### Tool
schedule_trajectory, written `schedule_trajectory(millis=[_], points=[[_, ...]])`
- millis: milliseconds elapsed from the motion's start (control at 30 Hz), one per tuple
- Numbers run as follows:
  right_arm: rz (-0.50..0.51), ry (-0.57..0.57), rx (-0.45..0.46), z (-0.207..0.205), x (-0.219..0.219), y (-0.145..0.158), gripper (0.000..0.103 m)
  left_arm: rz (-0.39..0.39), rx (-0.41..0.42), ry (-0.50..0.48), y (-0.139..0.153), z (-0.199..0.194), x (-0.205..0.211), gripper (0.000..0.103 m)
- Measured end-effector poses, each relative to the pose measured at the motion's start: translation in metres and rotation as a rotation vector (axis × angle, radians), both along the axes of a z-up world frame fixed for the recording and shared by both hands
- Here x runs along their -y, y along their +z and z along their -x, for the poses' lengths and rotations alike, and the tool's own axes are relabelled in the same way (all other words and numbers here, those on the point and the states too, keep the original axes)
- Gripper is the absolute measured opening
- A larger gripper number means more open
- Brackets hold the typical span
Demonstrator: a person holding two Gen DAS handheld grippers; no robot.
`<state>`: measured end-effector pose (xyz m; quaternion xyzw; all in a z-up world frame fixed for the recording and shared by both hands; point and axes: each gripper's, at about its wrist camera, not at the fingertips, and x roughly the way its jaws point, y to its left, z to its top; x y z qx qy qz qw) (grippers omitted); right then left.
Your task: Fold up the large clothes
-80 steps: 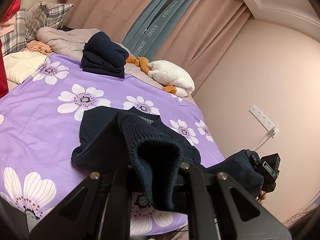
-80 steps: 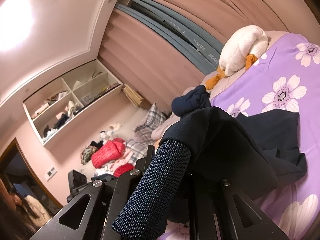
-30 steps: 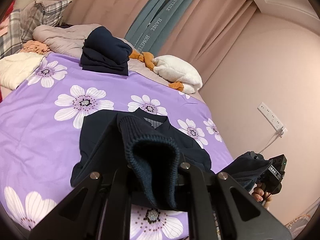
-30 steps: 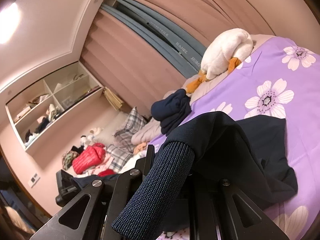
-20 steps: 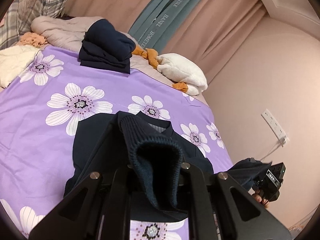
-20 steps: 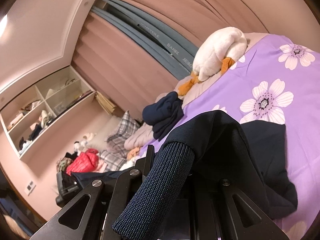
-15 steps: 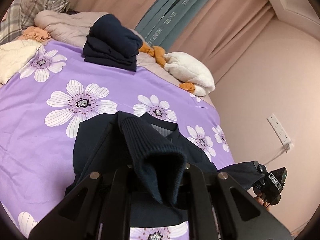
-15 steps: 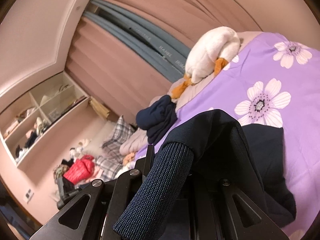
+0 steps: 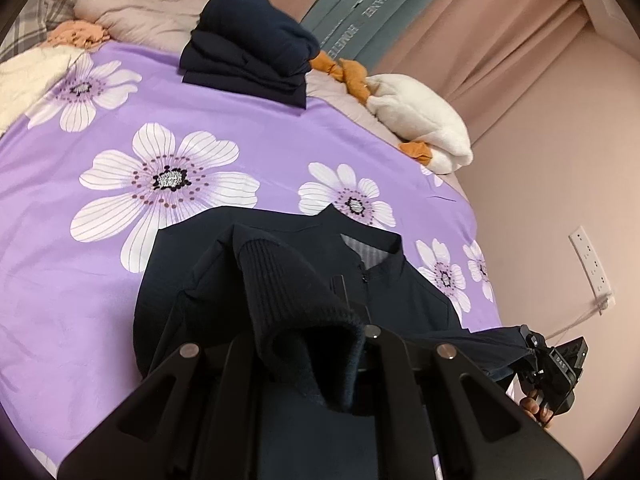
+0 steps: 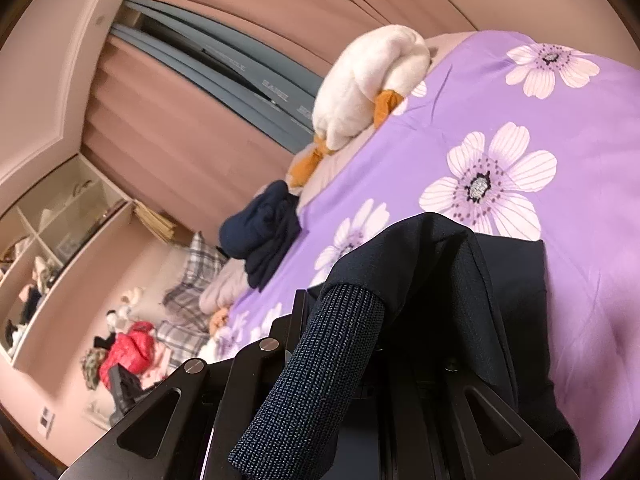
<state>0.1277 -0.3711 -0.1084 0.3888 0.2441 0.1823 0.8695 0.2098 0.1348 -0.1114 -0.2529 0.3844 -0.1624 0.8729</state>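
A dark navy jacket [image 9: 400, 292] lies on the purple flowered bedspread [image 9: 120, 240], collar toward the far side. My left gripper [image 9: 304, 344] is shut on one ribbed sleeve cuff [image 9: 296, 320], which drapes over its fingers and hides the tips. The other sleeve stretches off to the lower right, to my right gripper [image 9: 556, 364] in a hand beyond the bed's edge. In the right wrist view, that gripper [image 10: 360, 344] is shut on the second ribbed cuff [image 10: 320, 380], with the jacket's body [image 10: 512, 280] spread just beyond.
A folded navy stack [image 9: 248, 40] and a white plush duck [image 9: 420, 120] sit at the bed's far end. Cream cloth [image 9: 24, 76] lies at the left. A socket strip [image 9: 592, 260] hangs on the right wall. Shelves [image 10: 48, 232] and a red jacket [image 10: 128, 352] lie across the room.
Both grippers have moved forward and lower over the bed, each still holding its cuff. The jacket now fills more of both views and the right sleeve is pulled straighter.
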Motion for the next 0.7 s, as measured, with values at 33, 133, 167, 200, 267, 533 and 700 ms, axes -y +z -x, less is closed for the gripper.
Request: schedule_trajectory(millis=[33, 133, 167, 200, 267, 533, 700], points=[[0.006, 0.001, -0.003, -0.003, -0.001, 0.0, 0.014, -0.004, -0.004, 0.002, -0.001, -0.004, 0.0, 0.011], [0.036, 0.009, -0.014, -0.018, -0.006, 0.001, 0.014, -0.024, -0.019, 0.016, -0.005, -0.02, 0.001, 0.011], [0.048, 0.01, -0.02, -0.023, -0.007, 0.0, 0.014, -0.026, -0.03, 0.022, -0.007, -0.026, 0.0, 0.011], [0.058, 0.011, -0.031, -0.03, -0.009, -0.001, 0.014, -0.027, -0.043, 0.028, -0.01, -0.033, -0.001, 0.011], [0.067, 0.011, -0.053, -0.041, -0.011, -0.005, 0.014, -0.03, -0.067, 0.039, -0.016, -0.046, -0.002, 0.012], [0.098, 0.008, -0.124, -0.075, -0.013, -0.019, 0.014, -0.07, -0.121, 0.056, -0.031, -0.077, 0.001, 0.012], [0.102, 0.005, -0.153, -0.085, -0.011, -0.026, 0.014, -0.113, -0.128, 0.052, -0.036, -0.091, 0.009, 0.012]])
